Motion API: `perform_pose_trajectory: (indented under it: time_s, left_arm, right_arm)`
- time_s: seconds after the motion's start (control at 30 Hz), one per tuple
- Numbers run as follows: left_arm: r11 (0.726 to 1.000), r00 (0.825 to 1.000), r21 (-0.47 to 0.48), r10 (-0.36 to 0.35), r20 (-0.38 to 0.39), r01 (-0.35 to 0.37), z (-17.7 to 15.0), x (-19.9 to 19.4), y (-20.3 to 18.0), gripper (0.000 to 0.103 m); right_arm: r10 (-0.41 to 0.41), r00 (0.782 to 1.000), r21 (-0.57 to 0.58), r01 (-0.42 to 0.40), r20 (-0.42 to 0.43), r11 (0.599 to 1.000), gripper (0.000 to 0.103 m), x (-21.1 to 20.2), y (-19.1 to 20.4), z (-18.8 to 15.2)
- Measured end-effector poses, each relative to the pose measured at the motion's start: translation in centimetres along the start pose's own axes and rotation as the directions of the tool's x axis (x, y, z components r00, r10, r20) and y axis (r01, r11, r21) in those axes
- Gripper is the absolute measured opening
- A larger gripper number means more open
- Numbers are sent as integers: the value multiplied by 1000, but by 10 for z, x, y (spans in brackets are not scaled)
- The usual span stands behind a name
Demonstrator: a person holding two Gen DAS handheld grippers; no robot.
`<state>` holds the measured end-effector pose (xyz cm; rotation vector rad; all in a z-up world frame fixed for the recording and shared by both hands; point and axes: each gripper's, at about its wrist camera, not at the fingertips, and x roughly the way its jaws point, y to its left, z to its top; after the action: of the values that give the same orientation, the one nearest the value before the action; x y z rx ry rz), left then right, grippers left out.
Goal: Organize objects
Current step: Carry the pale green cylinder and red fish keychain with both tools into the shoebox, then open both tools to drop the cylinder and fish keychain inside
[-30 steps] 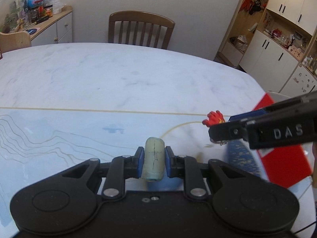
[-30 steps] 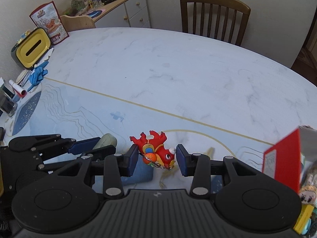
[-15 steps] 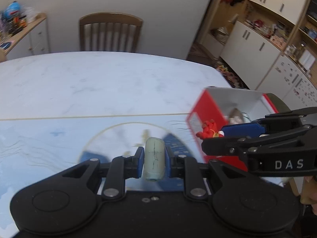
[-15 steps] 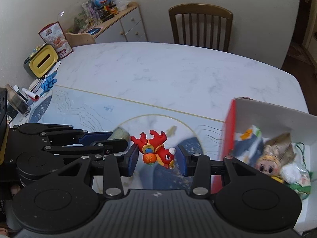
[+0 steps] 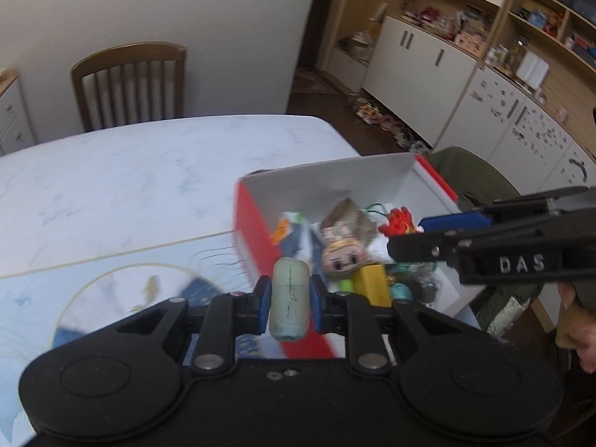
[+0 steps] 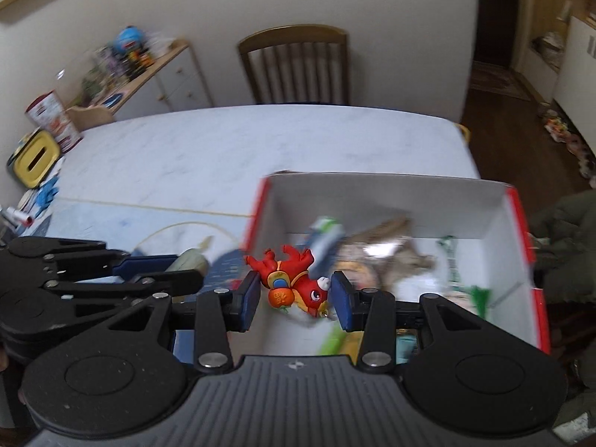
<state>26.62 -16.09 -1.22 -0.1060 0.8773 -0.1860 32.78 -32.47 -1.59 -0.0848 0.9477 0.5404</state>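
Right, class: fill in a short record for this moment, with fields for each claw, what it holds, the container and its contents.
left claw: shut on pale green cylinder, near the box's left wall
right claw: shut on red toy figure, over the box
container: red box with white inside, open, on the table
contents: doll face, yellow block, other blurred items

Two black handheld claws, left claw (image 5: 289, 300) and right claw (image 6: 295, 301), carry blue finger pads (image 6: 249, 300), silver pivot screws and round housings; one bears white "DAS" lettering (image 5: 522, 263).
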Motion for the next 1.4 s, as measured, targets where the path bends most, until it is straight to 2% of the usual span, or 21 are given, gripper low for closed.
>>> perform_pose_trajectory:
  time_s: [0.33, 0.67, 1.07, 1.4]
  left_arm:
    - [997, 998, 76, -7, -70, 12, 8, 42, -48, 20]
    - [995, 983, 101, 38, -179, -20, 5, 96, -67, 20]
    - [993, 959, 98, 95, -265, -71, 6, 135, -69, 20]
    - [995, 939, 57, 94, -330, -79, 5, 151, -65, 20]
  right_arm:
    - [-60, 998, 40, 60, -16, 997, 41, 7, -57, -9]
    - [-73, 996, 68, 77, -59, 995, 41, 39, -95, -12]
    - [-66, 991, 42, 72, -117, 997, 41, 71, -107, -19]
    - [-72, 988, 2, 73, -138, 997, 41, 75, -110, -28]
